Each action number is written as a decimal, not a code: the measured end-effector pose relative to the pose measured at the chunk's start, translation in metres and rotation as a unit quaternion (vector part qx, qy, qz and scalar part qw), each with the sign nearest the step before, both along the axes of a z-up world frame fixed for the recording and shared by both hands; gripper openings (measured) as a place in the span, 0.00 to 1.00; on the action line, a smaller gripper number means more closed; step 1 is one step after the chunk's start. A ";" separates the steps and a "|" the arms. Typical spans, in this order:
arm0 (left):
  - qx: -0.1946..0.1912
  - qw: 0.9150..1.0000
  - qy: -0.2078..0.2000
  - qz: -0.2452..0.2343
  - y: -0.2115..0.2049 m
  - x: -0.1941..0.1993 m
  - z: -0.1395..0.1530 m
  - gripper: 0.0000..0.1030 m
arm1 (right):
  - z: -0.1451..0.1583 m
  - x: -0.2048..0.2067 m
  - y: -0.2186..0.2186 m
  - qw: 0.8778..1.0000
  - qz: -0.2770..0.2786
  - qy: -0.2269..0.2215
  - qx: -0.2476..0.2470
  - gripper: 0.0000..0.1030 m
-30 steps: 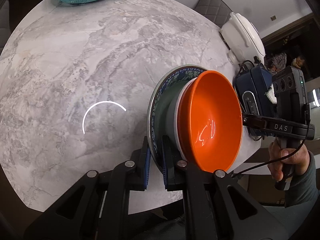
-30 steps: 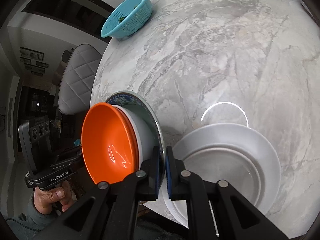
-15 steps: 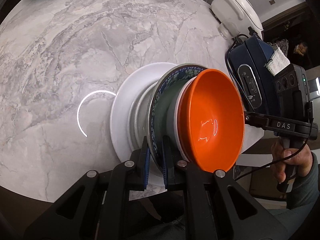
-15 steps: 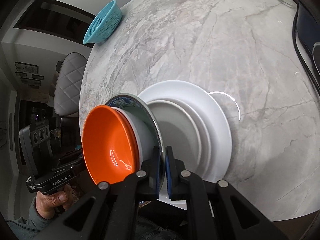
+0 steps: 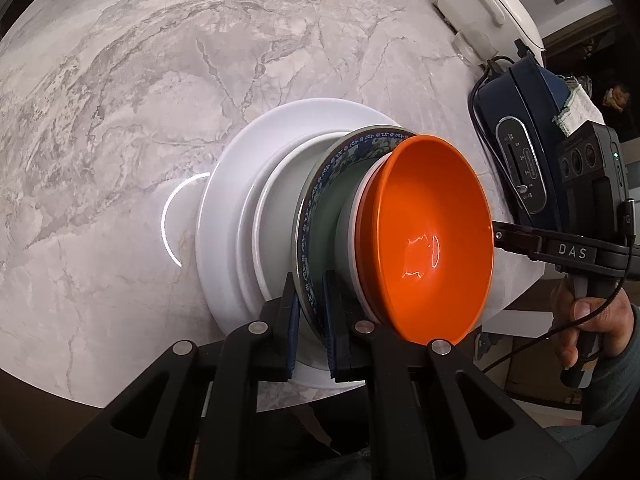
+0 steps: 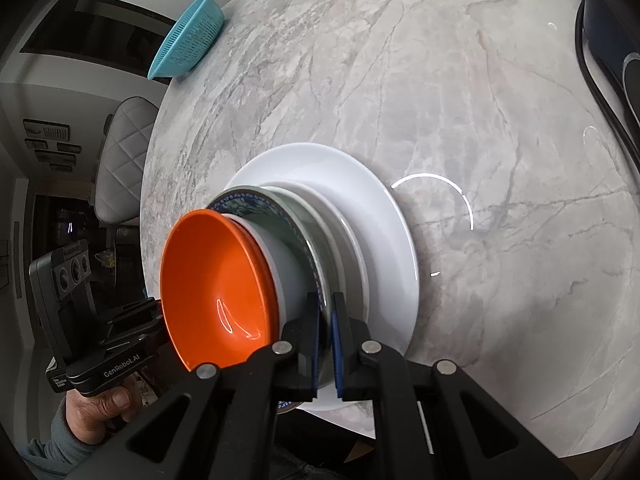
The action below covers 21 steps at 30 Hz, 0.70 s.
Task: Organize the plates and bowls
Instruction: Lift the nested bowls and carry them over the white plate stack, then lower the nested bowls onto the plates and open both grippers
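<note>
Over the white plates (image 5: 232,216), both tools grip the blue-rimmed plate (image 5: 316,196).

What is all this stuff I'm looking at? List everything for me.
Orange bowl: one, orange, top of the carried stack.
White bowl: one, white, nested under the orange bowl.
Patterned plate: one, blue and white rim, clamped by both grippers.
White plates: two, white, stacked on the table.
Table: one, grey marble, round.
Basket: one, turquoise, far table edge.
Cooker: one, white, table edge.
Navy appliance: one, dark blue, corded, beside the cooker.
Chair: one, grey quilted.
Left hand-held gripper: shut on the plate.
Right hand-held gripper: shut on the plate.
</note>
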<state>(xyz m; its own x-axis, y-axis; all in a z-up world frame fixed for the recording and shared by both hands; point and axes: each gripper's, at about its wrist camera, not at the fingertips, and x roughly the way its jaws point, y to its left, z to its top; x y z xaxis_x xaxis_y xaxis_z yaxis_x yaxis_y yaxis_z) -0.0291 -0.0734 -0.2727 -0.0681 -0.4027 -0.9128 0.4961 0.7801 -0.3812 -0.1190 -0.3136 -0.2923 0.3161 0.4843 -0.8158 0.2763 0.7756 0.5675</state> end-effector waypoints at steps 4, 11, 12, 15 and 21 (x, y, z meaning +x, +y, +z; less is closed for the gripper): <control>0.005 1.000 -0.003 0.002 -0.001 0.002 -0.005 0.08 | -0.005 0.001 -0.001 1.000 0.002 0.003 0.000 0.08; 0.006 1.000 -0.027 0.010 -0.001 0.002 -0.002 0.11 | -0.005 0.005 0.002 1.000 0.009 -0.004 -0.013 0.09; 0.005 0.999 -0.036 0.013 0.000 0.001 0.002 0.11 | -0.004 0.005 0.002 1.000 0.010 -0.005 -0.013 0.09; 0.015 0.997 -0.074 0.027 0.005 -0.002 0.015 0.28 | -0.001 0.003 0.001 1.000 0.006 -0.017 -0.019 0.13; 0.024 0.984 -0.157 0.086 0.033 -0.013 0.048 0.72 | 0.018 -0.014 -0.012 0.998 -0.015 -0.038 -0.046 0.55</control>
<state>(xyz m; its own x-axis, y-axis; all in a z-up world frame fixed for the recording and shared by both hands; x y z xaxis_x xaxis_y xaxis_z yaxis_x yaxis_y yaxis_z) -0.0416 -0.0409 -0.2242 0.2845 -0.3397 -0.8965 0.4432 0.8758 -0.1912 -0.1327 -0.3259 -0.2742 0.3917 0.3980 -0.8296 0.2595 0.8172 0.5146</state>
